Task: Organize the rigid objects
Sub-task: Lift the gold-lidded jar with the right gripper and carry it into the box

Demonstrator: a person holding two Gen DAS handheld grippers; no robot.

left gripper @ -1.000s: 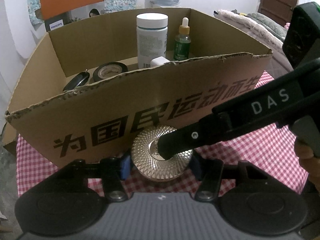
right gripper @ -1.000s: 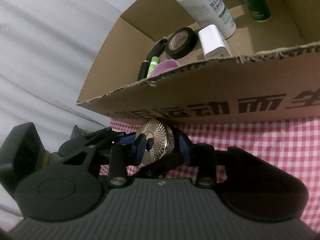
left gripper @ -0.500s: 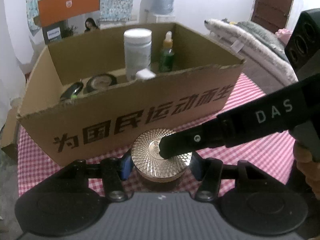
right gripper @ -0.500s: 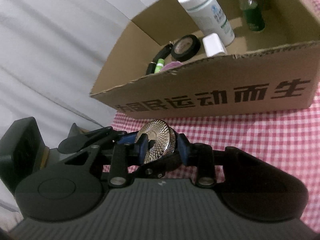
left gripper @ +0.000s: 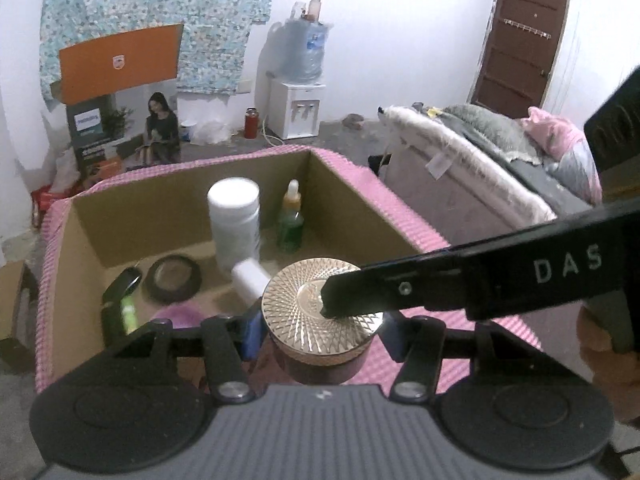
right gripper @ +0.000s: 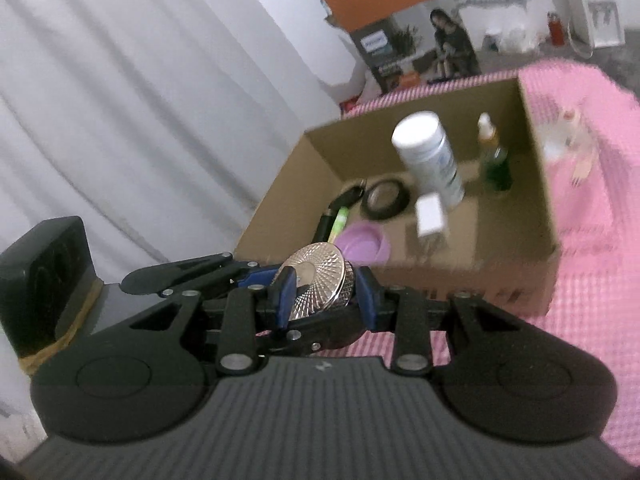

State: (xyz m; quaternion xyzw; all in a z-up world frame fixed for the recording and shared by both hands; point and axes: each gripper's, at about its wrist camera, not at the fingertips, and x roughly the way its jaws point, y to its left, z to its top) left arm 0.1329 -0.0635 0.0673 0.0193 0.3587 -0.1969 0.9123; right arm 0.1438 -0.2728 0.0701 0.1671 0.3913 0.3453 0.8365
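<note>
Left wrist view shows my left gripper (left gripper: 320, 330) pinching the gold-lidded jar (left gripper: 322, 312) above the cardboard box's (left gripper: 356, 200) near edge, my right gripper (right gripper: 322, 294) clamping its lid, so uneven pull could twist it loose.

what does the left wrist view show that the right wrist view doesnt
Only the left wrist view: the brown door, the bed with blankets, the blue water bottle on the dispenser, and the "DAS" lettering along the right gripper's finger.

Only the right wrist view: the white curtain, and a clear bottle on the pink cloth beyond the box.

Both: the gold-lidded jar gripped by both grippers, the cardboard box, the white bottle, green dropper bottle, tape roll and purple lid.
</note>
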